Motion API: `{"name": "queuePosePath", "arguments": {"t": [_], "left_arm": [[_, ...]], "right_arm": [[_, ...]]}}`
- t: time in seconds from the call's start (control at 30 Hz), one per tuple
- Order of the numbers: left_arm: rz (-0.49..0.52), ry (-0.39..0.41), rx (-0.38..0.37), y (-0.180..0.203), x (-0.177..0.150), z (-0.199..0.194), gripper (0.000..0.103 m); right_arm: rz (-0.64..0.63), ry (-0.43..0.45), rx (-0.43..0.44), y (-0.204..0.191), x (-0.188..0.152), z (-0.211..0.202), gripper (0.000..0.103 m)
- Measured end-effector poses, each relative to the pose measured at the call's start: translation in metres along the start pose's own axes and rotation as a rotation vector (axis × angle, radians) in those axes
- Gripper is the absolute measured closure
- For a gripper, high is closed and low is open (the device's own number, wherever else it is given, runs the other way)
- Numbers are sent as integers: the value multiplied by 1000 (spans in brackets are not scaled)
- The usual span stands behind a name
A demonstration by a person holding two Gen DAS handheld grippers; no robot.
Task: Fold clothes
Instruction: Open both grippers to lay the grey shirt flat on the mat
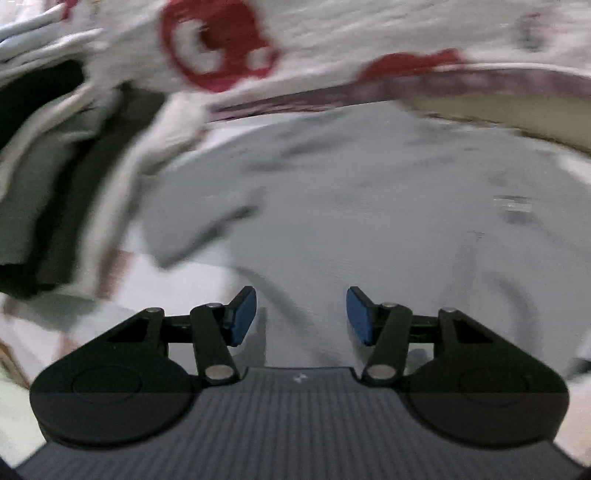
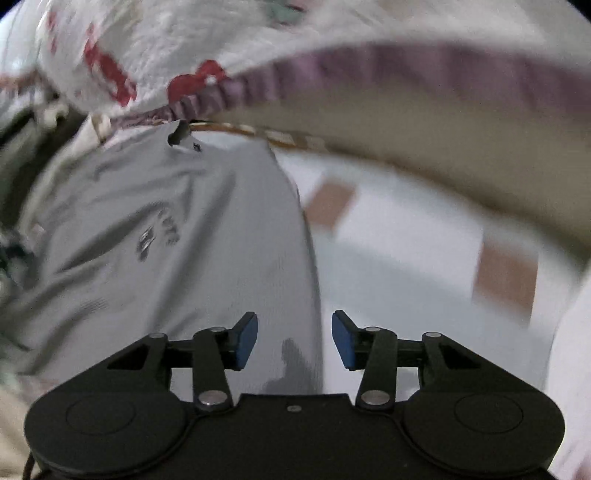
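L gripper (image 1: 301, 314) & R gripper (image 2: 294, 339) hovering, jaws wide, holding nothing, over grey T-shirt (image 1: 351, 206), R straddling its 12-o'clock-running side edge, prob. for pinching.

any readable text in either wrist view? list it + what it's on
Nothing legible.
Grey shirt: dark chest print, too blurred to read.
Same shirt, left view: small mark at, blurred.
White blanket: red shapes, blurred; cannot tell if letters.
Right tool body: tiny mark, unreadable.
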State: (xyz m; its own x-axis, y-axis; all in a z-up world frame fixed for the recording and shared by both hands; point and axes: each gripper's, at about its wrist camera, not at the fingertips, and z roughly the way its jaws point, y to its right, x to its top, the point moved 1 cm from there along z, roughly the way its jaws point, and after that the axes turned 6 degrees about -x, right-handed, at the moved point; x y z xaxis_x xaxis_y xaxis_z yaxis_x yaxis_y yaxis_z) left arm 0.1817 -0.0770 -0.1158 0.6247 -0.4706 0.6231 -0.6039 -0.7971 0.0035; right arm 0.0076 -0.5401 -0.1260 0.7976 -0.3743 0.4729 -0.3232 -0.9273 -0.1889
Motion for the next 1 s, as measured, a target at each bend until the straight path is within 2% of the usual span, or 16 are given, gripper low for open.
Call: {"name": "queuePosePath", "arguments": {"t": [0.1, 0.17, 0.27, 0.33, 0.4, 0.53, 0.67, 0.73, 0.8, 0.83, 0.87, 0.9, 0.93, 1.0], "left_arm": [[44, 11, -114, 42, 0, -12, 48], [82, -6, -171, 70, 0, -9, 47], [140, -34, -240, 112, 1, 0, 47], [181, -54, -275, 138, -2, 7, 47], [220, -82, -288, 153, -5, 13, 47], [297, -139, -312, 185, -11, 27, 45], [374, -197, -336, 216, -17, 40, 42], [407, -219, -338, 228, -20, 46, 42], [413, -214, -292, 225, -23, 46, 42], [417, -211, -269, 224, -24, 46, 38], [420, -208, -246, 223, -26, 46, 36], [415, -209, -230, 220, -27, 46, 36], [394, -215, -226, 216, -26, 45, 36], [349, -219, -237, 207, -24, 39, 36]], "right_arm": [[127, -42, 105, 29, -40, -12, 53], [123, -41, 124, 29, -62, -18, 53], [14, -32, 126, 19, -83, -26, 53], [-104, -38, 109, 10, -95, -29, 53], [-189, -58, 91, 4, -108, -28, 53], [-176, -49, 107, 9, -117, -20, 53], [-280, 20, 76, 0, -122, -14, 51], [-374, 61, 38, -15, -125, -9, 42], [-448, 112, 0, -28, -129, -3, 36], [-458, 147, -7, -32, -131, -2, 37], [-455, 177, -16, -35, -131, 0, 39], [-429, 211, -22, -34, -131, 0, 66], [-401, 237, -48, -31, -128, -4, 97], [-341, 293, -100, -24, -121, -11, 98]]}}
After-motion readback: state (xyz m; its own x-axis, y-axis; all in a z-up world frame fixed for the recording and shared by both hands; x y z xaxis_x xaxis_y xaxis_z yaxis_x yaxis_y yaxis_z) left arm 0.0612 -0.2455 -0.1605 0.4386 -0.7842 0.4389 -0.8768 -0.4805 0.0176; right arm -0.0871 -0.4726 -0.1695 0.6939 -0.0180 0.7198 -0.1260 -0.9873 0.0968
